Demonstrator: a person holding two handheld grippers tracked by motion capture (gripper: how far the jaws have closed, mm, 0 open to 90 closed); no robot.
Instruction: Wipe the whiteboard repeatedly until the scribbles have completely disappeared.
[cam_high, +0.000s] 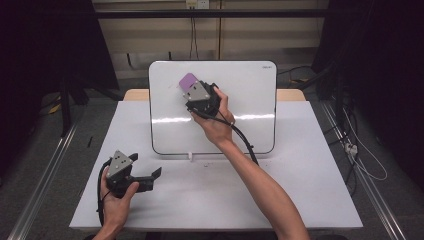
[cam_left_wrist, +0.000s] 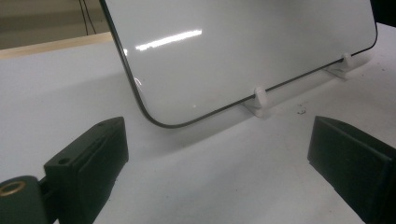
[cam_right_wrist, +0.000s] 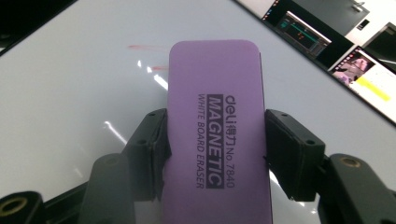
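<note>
Down at about seven o'clock on the bench (cam_high: 280, 200), the left tool (cam_high: 150, 176) is lying low in the person's left hand (cam_high: 116, 202), its jaws spread wide with nothing between them, pointing toward three o'clock. Farther off, a whiteboard (cam_high: 250, 100) is standing tilted on small white clips (cam_left_wrist: 261, 98) at the bench's twelve o'clock side. Up against its face, toward eleven o'clock, the right tool (cam_high: 192, 90) is pinching a purple eraser (cam_right_wrist: 217, 130) by its long sides, flat on the board. Faint red marks (cam_right_wrist: 140, 47) are showing just beyond the eraser.
</note>
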